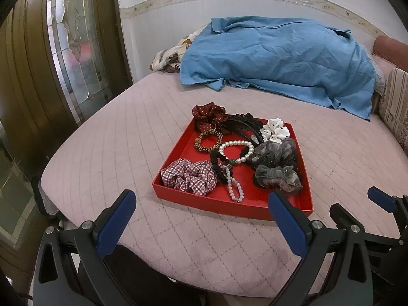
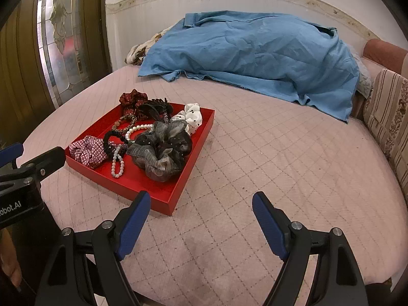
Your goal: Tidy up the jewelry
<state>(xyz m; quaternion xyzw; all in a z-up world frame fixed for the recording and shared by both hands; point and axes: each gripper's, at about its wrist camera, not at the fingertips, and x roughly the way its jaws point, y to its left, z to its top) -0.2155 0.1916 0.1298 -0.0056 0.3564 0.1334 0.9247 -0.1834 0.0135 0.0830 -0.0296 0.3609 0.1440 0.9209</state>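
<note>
A shallow red tray (image 1: pixel 229 202) (image 2: pixel 163 196) lies on the pink quilted bed. In it are a white pearl bracelet (image 1: pixel 237 149) (image 2: pixel 139 128), a pale bead strand (image 1: pixel 235 187) (image 2: pixel 117 162), a checked scrunchie (image 1: pixel 190 176) (image 2: pixel 88 150), grey sheer scrunchies (image 1: pixel 276 164) (image 2: pixel 160 148), a white dotted scrunchie (image 1: pixel 275 130) (image 2: pixel 191 116), a dark red scrunchie (image 1: pixel 207 114) (image 2: pixel 132 99) and black hair ties. My left gripper (image 1: pixel 201 207) is open just short of the tray's near edge. My right gripper (image 2: pixel 201 210) is open over bare quilt, right of the tray's near corner. Neither holds anything.
A crumpled blue cloth (image 1: pixel 280 58) (image 2: pixel 250 53) covers a heap at the back of the bed (image 2: pixel 280 158). A wooden door with patterned glass (image 1: pixel 74 46) stands at the left. A striped cushion (image 2: pixel 390 117) lines the right edge. Each view catches the other gripper at its side.
</note>
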